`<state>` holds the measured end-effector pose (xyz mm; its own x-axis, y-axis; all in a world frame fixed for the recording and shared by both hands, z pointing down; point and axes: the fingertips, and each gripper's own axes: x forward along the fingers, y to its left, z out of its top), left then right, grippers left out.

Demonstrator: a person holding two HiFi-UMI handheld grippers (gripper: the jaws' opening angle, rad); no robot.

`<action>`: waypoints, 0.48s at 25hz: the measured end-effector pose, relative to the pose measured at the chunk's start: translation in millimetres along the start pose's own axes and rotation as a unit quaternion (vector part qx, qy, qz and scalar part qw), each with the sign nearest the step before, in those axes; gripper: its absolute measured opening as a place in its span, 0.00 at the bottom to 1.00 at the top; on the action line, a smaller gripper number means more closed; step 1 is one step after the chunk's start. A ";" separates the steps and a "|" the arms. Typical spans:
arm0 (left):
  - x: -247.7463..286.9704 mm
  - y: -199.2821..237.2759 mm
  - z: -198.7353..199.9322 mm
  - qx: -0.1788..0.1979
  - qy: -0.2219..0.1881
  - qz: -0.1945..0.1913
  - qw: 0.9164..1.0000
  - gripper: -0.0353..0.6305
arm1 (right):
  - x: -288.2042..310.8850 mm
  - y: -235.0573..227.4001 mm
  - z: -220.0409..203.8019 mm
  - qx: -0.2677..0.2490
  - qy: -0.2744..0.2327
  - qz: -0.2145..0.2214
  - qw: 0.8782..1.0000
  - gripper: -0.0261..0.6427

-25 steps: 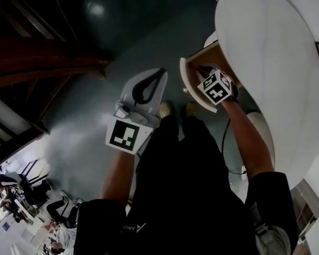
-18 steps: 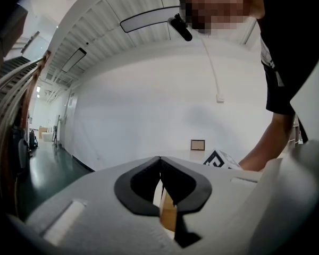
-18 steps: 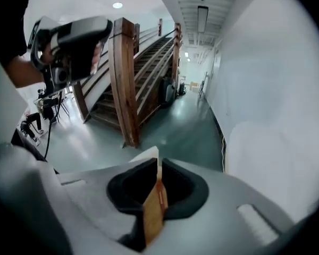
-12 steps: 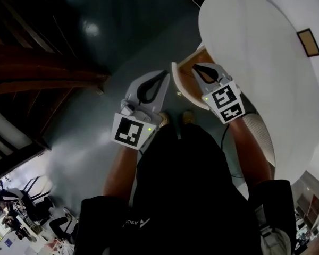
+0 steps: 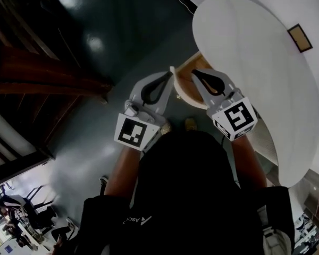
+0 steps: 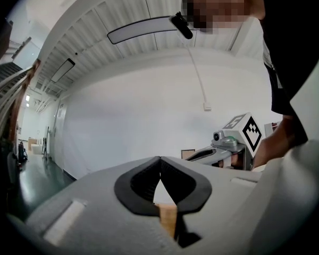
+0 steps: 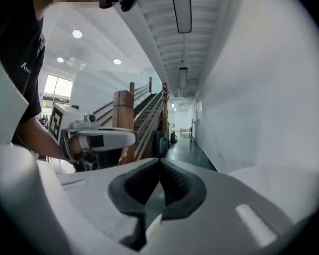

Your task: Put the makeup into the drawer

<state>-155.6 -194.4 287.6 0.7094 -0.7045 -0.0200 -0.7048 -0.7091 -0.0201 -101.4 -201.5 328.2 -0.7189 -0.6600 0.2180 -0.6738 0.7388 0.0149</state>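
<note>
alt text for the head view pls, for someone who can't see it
Seen from above, a person in black holds the left tool and right tool side by side, both with jaws shut and empty, pointing at a wooden drawer pulled out from under a white table. A dark floor lies beyond.

We count two claws: one left claw (image 5: 169, 74) and one right claw (image 5: 194, 73). We log two marker cubes (image 5: 133, 133), one per claw. One white round tabletop (image 5: 255, 62). One open drawer (image 5: 185, 85). One small brown square (image 5: 300, 37) on the tabletop. Two shoes (image 5: 165, 127). One wooden staircase (image 7: 143, 110).
</note>
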 end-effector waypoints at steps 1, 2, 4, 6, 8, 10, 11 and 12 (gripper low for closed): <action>-2.1 -2.9 4.3 0.001 -0.003 -0.002 1.000 0.07 | -4.9 4.6 7.4 0.000 -0.014 0.001 1.000 0.04; -4.1 -6.1 8.3 0.002 -0.006 -0.004 1.000 0.07 | -9.7 9.1 14.4 0.000 -0.028 0.002 1.000 0.04; -7.9 -12.6 15.0 0.006 -0.011 -0.008 1.000 0.07 | -18.9 17.7 28.7 0.007 -0.057 0.003 0.998 0.04; -11.9 -17.9 21.0 0.009 -0.015 -0.011 1.000 0.07 | -27.2 24.9 40.3 0.011 -0.083 0.002 0.996 0.04; -17.1 -22.0 25.9 0.010 -0.018 -0.013 1.000 0.07 | -34.9 31.1 45.1 0.002 -0.098 0.003 0.995 0.04; -21.9 -25.3 30.2 0.012 -0.022 -0.014 1.000 0.07 | -40.7 36.6 48.6 -0.001 -0.110 0.004 0.994 0.04; -23.7 -26.7 32.1 0.013 -0.023 -0.014 1.000 0.07 | -43.1 38.4 50.0 -0.001 -0.114 0.004 0.993 0.04; -25.0 -28.1 33.6 0.013 -0.024 -0.015 1.000 0.07 | -45.4 39.5 51.4 0.000 -0.118 0.004 0.993 0.04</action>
<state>-153.5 -155.8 255.0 0.7293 -0.6809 -0.0679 -0.6840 -0.7278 -0.0482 -104.2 -149.3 268.7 -0.7442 -0.6678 -0.0175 -0.6680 0.7441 0.0131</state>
